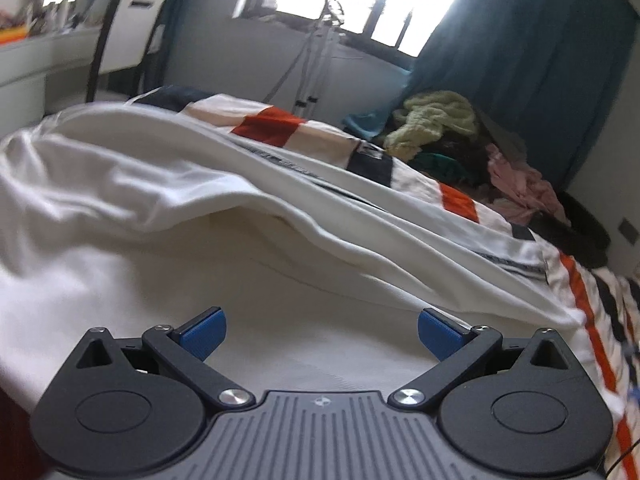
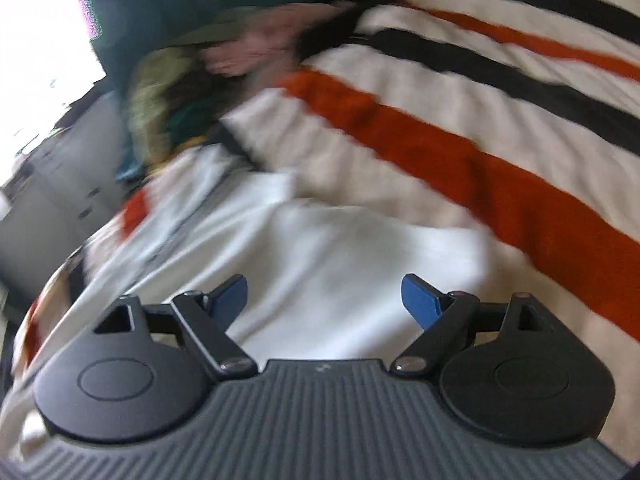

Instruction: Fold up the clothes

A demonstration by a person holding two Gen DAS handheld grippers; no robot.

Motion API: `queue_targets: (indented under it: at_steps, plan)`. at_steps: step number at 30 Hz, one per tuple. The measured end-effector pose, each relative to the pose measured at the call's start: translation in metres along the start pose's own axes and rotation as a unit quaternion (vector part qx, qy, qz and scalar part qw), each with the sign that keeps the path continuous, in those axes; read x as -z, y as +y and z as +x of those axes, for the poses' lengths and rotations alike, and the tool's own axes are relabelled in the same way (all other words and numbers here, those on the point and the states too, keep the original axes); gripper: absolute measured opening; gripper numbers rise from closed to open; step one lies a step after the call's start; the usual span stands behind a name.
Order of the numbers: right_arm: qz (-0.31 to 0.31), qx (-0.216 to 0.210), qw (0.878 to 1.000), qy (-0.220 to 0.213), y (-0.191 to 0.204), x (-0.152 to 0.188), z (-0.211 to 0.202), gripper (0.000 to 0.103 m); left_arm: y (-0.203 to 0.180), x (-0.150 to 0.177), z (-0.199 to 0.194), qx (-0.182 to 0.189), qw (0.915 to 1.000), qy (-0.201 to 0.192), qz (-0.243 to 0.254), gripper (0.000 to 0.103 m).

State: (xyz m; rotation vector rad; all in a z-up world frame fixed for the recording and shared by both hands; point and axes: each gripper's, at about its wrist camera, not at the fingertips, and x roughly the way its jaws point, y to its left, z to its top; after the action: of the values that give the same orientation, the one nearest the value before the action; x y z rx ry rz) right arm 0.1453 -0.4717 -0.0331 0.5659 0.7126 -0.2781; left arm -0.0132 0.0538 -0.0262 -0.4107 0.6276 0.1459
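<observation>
A white garment (image 1: 168,200) lies on the striped bed cover (image 1: 276,124), its upper layer folded over in a raised ridge. My left gripper (image 1: 322,334) is open and empty, low over the white cloth at its near edge. In the right wrist view the same white garment (image 2: 332,248) lies below my right gripper (image 2: 324,300), which is open and empty just above it. This view is blurred by motion.
A pile of loose clothes (image 1: 452,136), yellow-green, pink and dark, sits at the far right of the bed, and shows blurred in the right wrist view (image 2: 188,80). Teal curtains (image 1: 520,72), a window, a tripod (image 1: 316,68) and a chair (image 1: 128,36) stand beyond the bed.
</observation>
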Motion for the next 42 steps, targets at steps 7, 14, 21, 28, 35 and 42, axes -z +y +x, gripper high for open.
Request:
queue_targets:
  at_steps: [7, 14, 21, 28, 35, 42]
  plan:
    - [0.153, 0.041, 0.985, 0.067, -0.061, 0.005, 0.031, 0.085, 0.020, -0.004, 0.005, -0.008, 0.9979, 0.014, -0.062, 0.103]
    - [0.290, -0.091, 0.946, 0.111, -0.087, 0.016, 0.052, 0.080, 0.050, -0.013, -0.006, -0.034, 0.9892, -0.014, -0.141, 0.103]
    - [0.257, -0.098, 0.957, 0.098, -0.074, 0.013, 0.045, 0.020, 0.124, -0.043, -0.041, -0.073, 0.9572, -0.050, -0.276, 0.103]
    - [0.208, -0.120, 0.970, 0.025, -0.068, -0.001, 0.029, 0.007, 0.210, -0.041, -0.120, -0.197, 0.8708, -0.174, -0.415, 0.100]
    - [0.246, -0.114, 0.962, 0.030, -0.071, -0.004, 0.030, 0.007, 0.248, -0.033, -0.120, -0.202, 0.8401, -0.182, -0.469, 0.088]
    - [0.258, -0.091, 0.961, 0.043, -0.072, 0.001, 0.036, 0.007, 0.245, -0.029, -0.086, -0.207, 0.8449, -0.139, -0.473, 0.079]
